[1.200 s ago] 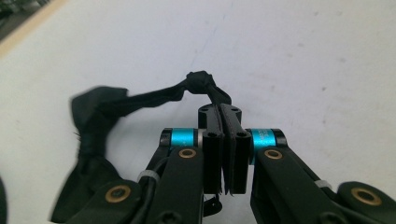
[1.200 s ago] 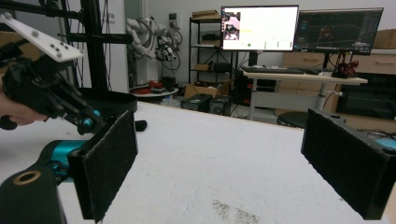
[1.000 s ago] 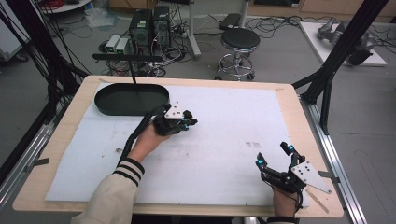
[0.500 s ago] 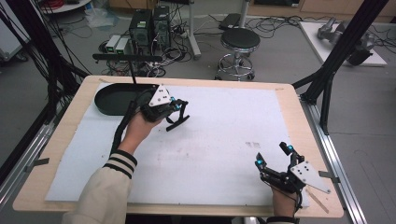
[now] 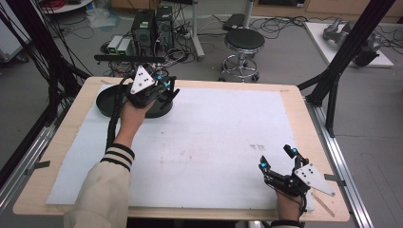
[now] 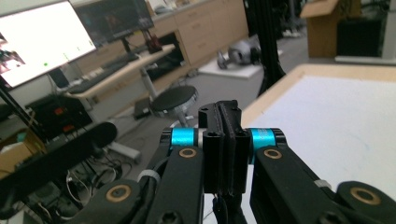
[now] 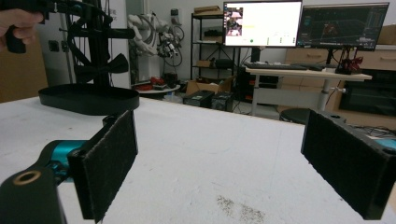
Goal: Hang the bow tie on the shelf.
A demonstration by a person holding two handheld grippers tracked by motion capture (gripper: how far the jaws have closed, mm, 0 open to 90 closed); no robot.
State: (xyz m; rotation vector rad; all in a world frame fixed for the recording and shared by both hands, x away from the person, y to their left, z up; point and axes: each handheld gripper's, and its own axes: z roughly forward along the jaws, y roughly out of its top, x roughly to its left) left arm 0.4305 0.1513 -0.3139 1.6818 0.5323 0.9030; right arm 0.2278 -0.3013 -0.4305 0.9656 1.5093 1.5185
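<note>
A black oval tray (image 5: 105,102) lies at the far left of the white mat (image 5: 214,137). My left gripper (image 5: 170,93) hangs in the air over the tray's right end, and its jaws point right. In the left gripper view the left gripper (image 6: 224,112) has its two jaws pressed flat together with nothing between them. My right gripper (image 5: 276,157) rests low at the table's near right, open. In the right gripper view the right gripper (image 7: 224,154) has wide-apart pads (image 7: 109,163) with bare mat between them, and the tray (image 7: 88,99) lies far off at the left.
A round stool (image 5: 244,42) stands just beyond the table's far edge. Black frame posts (image 5: 332,80) rise at the right side and more at the left. A small dark smudge (image 5: 257,147) marks the mat near the right gripper. Computers and cables cover the floor behind.
The left hand has lifted its shut gripper off the mat and carried it up and toward the far left, over the tray. The right gripper has stayed put.
</note>
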